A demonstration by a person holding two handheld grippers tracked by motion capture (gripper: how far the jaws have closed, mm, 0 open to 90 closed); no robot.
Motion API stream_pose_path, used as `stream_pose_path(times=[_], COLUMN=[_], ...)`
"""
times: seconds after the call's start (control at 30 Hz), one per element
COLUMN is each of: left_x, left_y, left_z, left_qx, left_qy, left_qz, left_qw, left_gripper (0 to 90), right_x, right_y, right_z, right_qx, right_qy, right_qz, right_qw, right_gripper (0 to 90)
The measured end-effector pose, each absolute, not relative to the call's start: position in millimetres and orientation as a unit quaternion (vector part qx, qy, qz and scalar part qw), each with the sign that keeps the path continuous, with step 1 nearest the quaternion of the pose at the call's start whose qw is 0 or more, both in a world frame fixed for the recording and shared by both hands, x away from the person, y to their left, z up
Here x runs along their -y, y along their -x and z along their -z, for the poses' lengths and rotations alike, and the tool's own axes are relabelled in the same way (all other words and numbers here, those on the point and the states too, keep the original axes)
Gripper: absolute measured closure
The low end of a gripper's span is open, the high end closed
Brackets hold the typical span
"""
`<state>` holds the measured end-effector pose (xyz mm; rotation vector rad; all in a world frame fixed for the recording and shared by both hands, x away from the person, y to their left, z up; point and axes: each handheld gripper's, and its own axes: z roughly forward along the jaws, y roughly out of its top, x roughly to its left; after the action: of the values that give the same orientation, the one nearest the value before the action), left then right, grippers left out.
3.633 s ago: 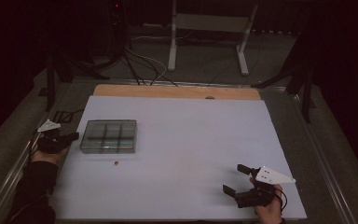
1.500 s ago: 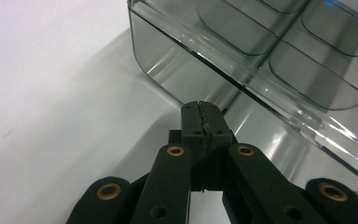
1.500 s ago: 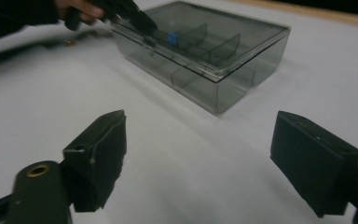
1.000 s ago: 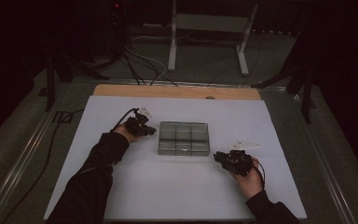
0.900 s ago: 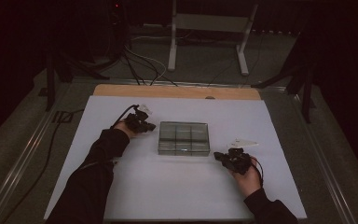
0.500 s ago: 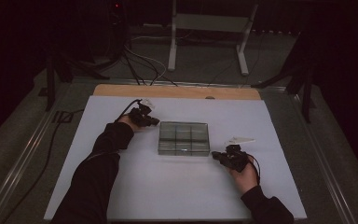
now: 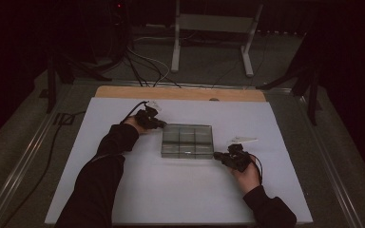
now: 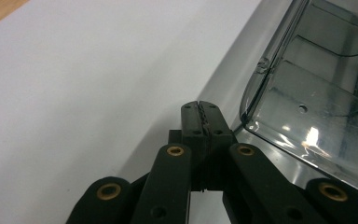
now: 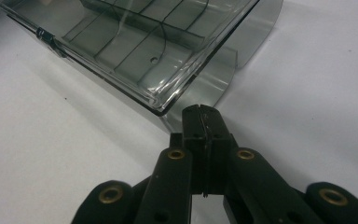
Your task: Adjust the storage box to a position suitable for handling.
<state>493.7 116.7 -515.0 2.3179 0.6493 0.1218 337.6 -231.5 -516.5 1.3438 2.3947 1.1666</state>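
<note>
Left gripper (image 7: 158,124) near table's far-left, jaws pressed together; right gripper (image 7: 220,156) right of centre, jaws together.

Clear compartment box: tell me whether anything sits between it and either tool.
Nothing visible does. The left tool sits shut at the clear compartment box's far-left corner, the right tool shut at its near-right corner, with bare white table around.

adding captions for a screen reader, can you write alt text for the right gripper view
The right gripper, its two black jaws pressed together, points at the near corner of a clear plastic compartment box with its lid closed. The box sits on a white table surface, its shadow falling beside the jaws.
</note>
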Motion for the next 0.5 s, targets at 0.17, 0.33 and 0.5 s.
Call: stream_pose_path(times=[0.17,0.33,0.5], left_x=[-116.6,-116.3,-114.3], left_y=[-491.5,-485.6,-476.7], left_z=[513.8,512.3,510.3], left_qx=[-0.251,-0.245,-0.242], left_qy=[-0.901,-0.905,-0.908], left_qz=[-0.044,-0.038,-0.032], left_qw=[0.351,0.345,0.341], left_gripper=[90.0,90.0,90.0], right_x=[231.9,231.8,232.7], right_y=[-337.1,-332.1,-323.4], right_z=[516.7,515.9,515.1], right_qx=[-0.799,-0.8,-0.803], right_qy=[-0.453,-0.453,-0.451], right_qz=[-0.388,-0.386,-0.385], right_qw=[0.075,0.072,0.064], right_gripper=[90.0,90.0,90.0])
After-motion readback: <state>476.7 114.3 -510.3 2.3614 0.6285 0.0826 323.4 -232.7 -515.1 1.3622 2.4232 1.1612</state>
